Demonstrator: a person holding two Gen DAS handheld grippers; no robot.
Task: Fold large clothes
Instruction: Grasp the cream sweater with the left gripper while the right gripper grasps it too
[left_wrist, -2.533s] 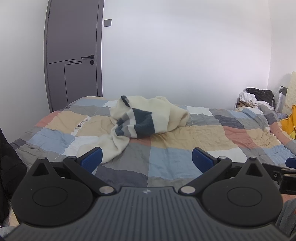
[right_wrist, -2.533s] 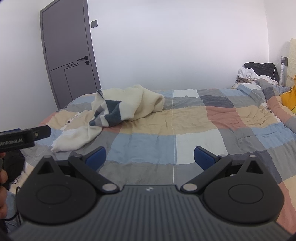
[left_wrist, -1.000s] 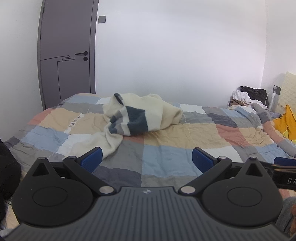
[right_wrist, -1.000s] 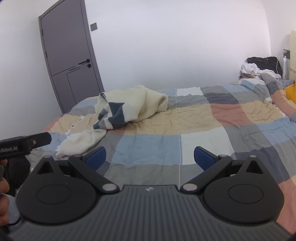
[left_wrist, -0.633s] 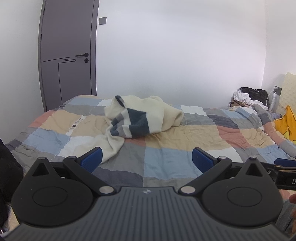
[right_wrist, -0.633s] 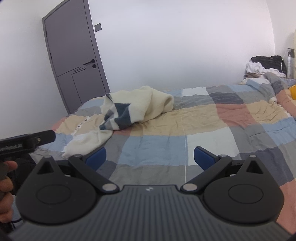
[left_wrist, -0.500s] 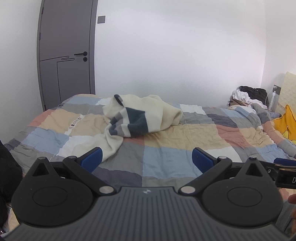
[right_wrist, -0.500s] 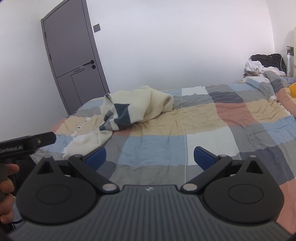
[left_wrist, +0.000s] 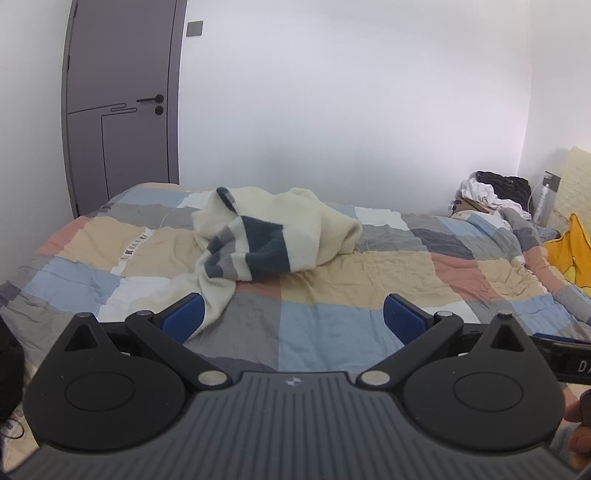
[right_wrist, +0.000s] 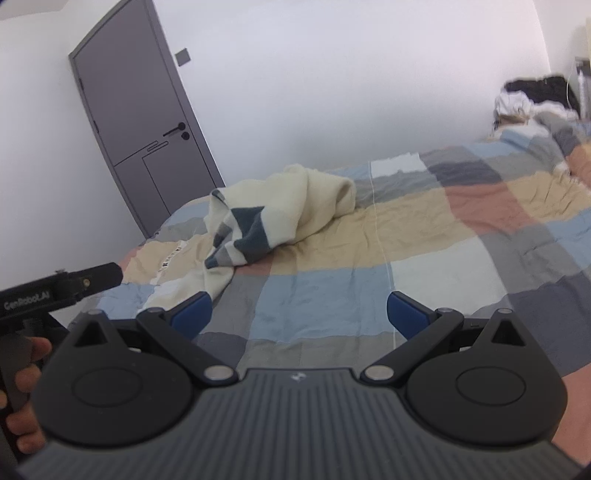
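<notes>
A crumpled cream sweater (left_wrist: 280, 229) with dark blue and grey stripes lies in a heap on the far left part of the bed; it also shows in the right wrist view (right_wrist: 273, 210). One sleeve trails toward the near edge. My left gripper (left_wrist: 293, 317) is open and empty, held above the near edge of the bed, well short of the sweater. My right gripper (right_wrist: 299, 314) is open and empty, also short of the sweater, tilted. The left gripper's body (right_wrist: 55, 290) shows at the left of the right wrist view.
The bed is covered by a patchwork quilt (left_wrist: 351, 295) of blue, grey, beige and salmon squares. A grey door (left_wrist: 118, 107) stands behind at the left. A pile of clothes (left_wrist: 495, 188) and a yellow item (left_wrist: 572, 251) lie at the right.
The right wrist view has tilted and swung toward the sweater, which now looks closer. The left gripper has barely moved. Both jaws stay open.
</notes>
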